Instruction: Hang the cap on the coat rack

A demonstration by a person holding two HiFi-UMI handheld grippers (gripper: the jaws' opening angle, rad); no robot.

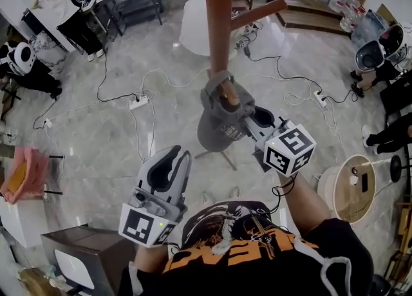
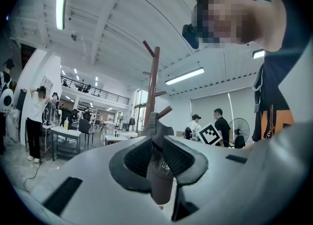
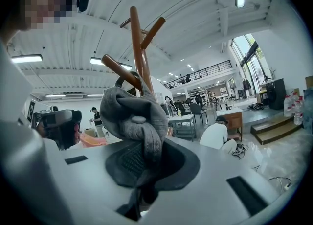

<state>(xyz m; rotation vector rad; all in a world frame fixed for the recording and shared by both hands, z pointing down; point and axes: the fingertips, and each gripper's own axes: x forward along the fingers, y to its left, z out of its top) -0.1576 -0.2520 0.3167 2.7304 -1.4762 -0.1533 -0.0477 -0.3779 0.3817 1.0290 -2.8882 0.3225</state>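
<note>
Coat rack (image 1: 219, 18) is standing on the floor straight ahead. Grey cap (image 1: 215, 124) is sitting draped over one of its lower pegs (image 1: 228, 93). Right tool (image 1: 257, 120) is clamping the cap's fabric, jaws nearly together. Left tool (image 1: 174, 163) is hovering near the cap without touching it; its jaws look slightly apart, probably empty.

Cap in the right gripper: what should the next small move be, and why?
Probably open the right gripper and let go. Its jaws are shut on the fabric of the grey cap, and in the head view a peg of the coat rack already pokes up through the cap, so it looks hooked and should stay.
</note>
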